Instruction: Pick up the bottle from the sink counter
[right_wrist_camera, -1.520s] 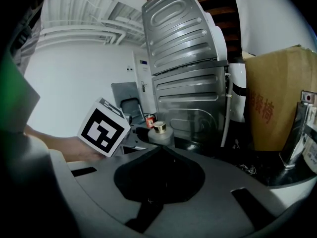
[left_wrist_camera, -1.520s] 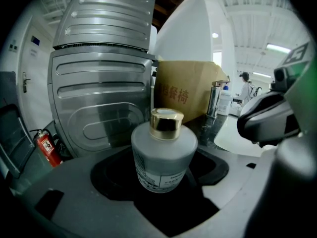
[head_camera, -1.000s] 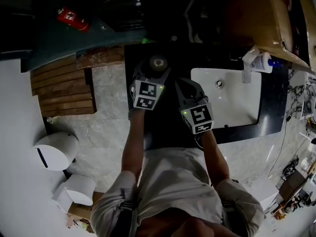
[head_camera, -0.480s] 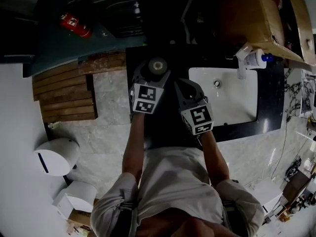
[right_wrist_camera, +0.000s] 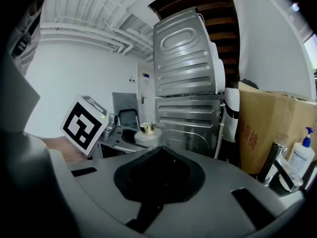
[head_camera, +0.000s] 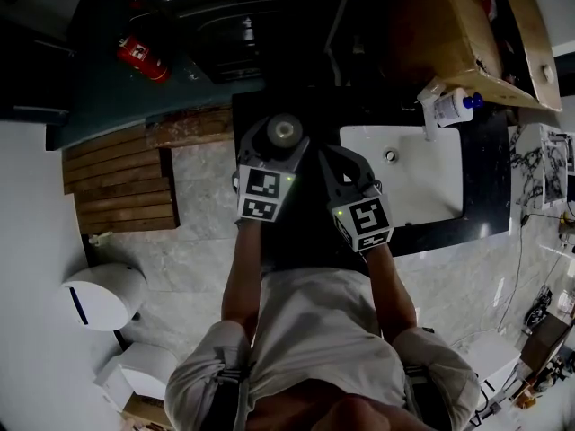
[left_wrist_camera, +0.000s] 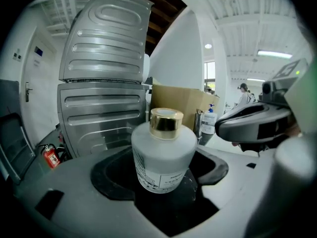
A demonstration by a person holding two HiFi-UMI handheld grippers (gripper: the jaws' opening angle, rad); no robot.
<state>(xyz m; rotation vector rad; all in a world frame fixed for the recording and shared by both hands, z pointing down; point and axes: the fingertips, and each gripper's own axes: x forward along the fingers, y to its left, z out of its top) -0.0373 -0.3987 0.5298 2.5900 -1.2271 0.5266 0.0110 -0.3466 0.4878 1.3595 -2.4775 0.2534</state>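
L gripper (head_camera: 284, 138) clamped on frosted white glass bottle w/ gold cap (left_wrist_camera: 163, 155), held over left end of black sink counter (head_camera: 449, 232), left of white basin (head_camera: 436, 182). R gripper (right_wrist_camera: 159, 175) just beside it, jaws closed, nothing between them.

bottle (left_wrist_camera: 163, 155) between left claw's (head_camera: 279, 144) jaws, right claw (head_camera: 345, 171) alongside, sink (head_camera: 431, 187) farther right

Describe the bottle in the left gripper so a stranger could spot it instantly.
Find the white sink set in the black counter. Just to its left, the left gripper holds the bottle between its jaws. The bottle is squat and frosted white, with a shiny gold cap and a small printed label, unlike the blue-topped pump bottle at the sink's far edge.
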